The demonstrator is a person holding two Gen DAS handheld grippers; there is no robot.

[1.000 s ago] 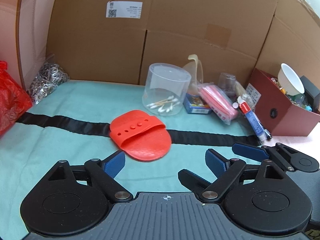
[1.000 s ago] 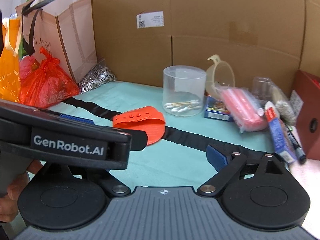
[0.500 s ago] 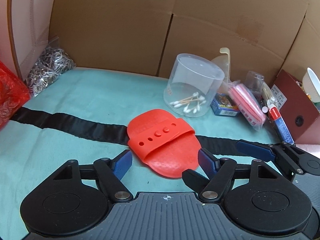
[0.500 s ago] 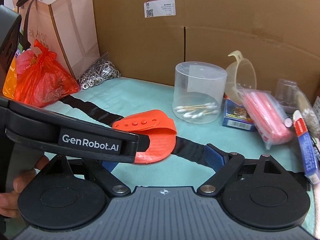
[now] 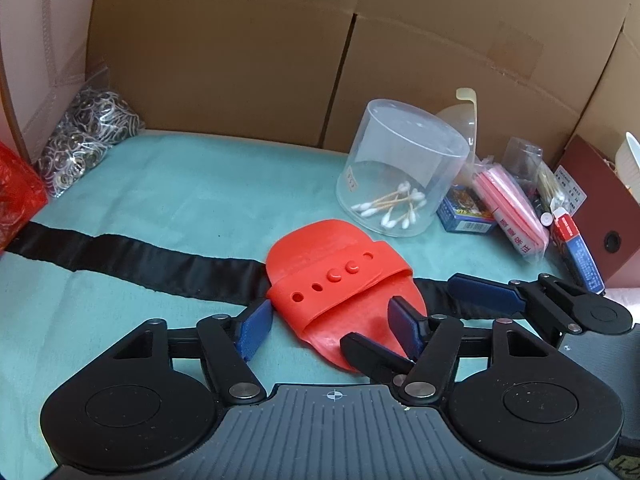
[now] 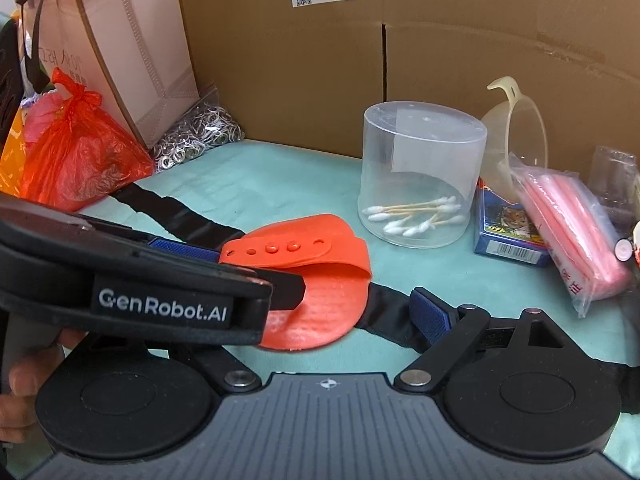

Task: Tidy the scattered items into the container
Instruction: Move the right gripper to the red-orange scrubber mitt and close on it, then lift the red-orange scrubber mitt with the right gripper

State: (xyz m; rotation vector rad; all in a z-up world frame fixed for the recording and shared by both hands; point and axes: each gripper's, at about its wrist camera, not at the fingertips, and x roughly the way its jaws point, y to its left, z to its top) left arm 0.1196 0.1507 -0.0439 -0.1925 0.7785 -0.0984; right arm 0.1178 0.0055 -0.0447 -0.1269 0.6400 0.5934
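An orange-red silicone glove brush (image 5: 340,280) lies on the teal cloth over a black strap (image 5: 132,260). My left gripper (image 5: 328,326) is open, its blue pads on either side of the brush's near end; the right pad sits over the brush edge. In the right wrist view the brush (image 6: 316,280) lies ahead, partly hidden by the left gripper's body (image 6: 160,300). My right gripper (image 6: 288,312) is open and empty; its left finger is hidden. The dark red box (image 5: 600,208) stands at the far right.
A clear tub with cotton swabs (image 5: 400,184), a funnel (image 6: 516,132), a blue card box (image 6: 504,224), a pink packet (image 6: 576,236) and pens (image 5: 576,248) lie at the right. A bag of metal rings (image 5: 84,140), a red bag (image 6: 76,152) and cardboard walls close the left and back.
My left gripper moved forward until its open pads straddle the orange brush. The right gripper moved forward a little too. Nothing was grasped.
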